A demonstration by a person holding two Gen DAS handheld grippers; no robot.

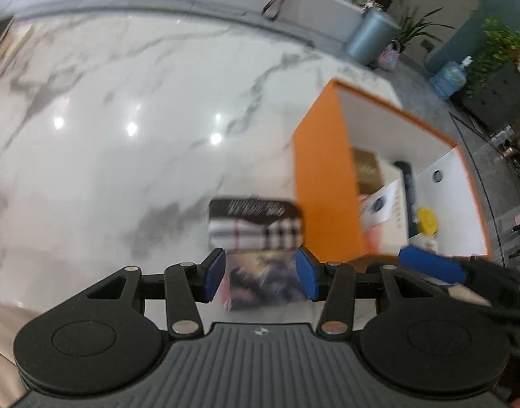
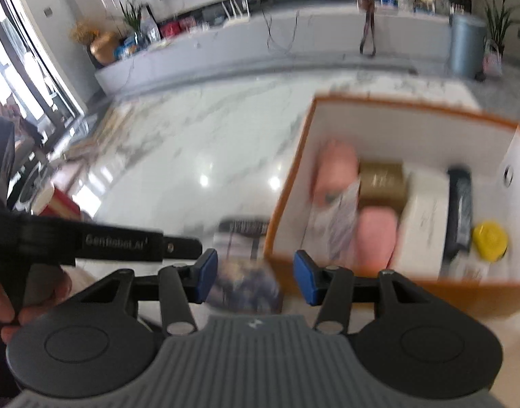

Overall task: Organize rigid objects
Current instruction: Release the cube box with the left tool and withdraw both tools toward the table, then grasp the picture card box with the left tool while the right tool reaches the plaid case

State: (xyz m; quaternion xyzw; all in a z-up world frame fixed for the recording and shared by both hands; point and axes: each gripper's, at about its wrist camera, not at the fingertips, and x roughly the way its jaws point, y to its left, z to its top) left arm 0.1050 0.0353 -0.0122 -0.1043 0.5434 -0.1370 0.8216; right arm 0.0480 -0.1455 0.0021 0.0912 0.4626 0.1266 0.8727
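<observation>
Seemingly mid-carry, I hold a small printed box (image 1: 260,278) between the blue pads of my left gripper (image 1: 260,277), jaws drawn to a middling width on its sides. It hangs over the marble table (image 1: 123,102), just behind a plaid-patterned box (image 1: 254,226) lying flat with its long axis across my view. To the right stands the orange storage box (image 1: 324,183), already holding a gold box (image 2: 382,183), pink items and a yellow-capped thing (image 2: 489,238). My right gripper (image 2: 256,277), jaws half-wide, shows nothing clearly pinched. Blur hides contact. The orange box lies right of the carried piece; my left hand bears it.
</observation>
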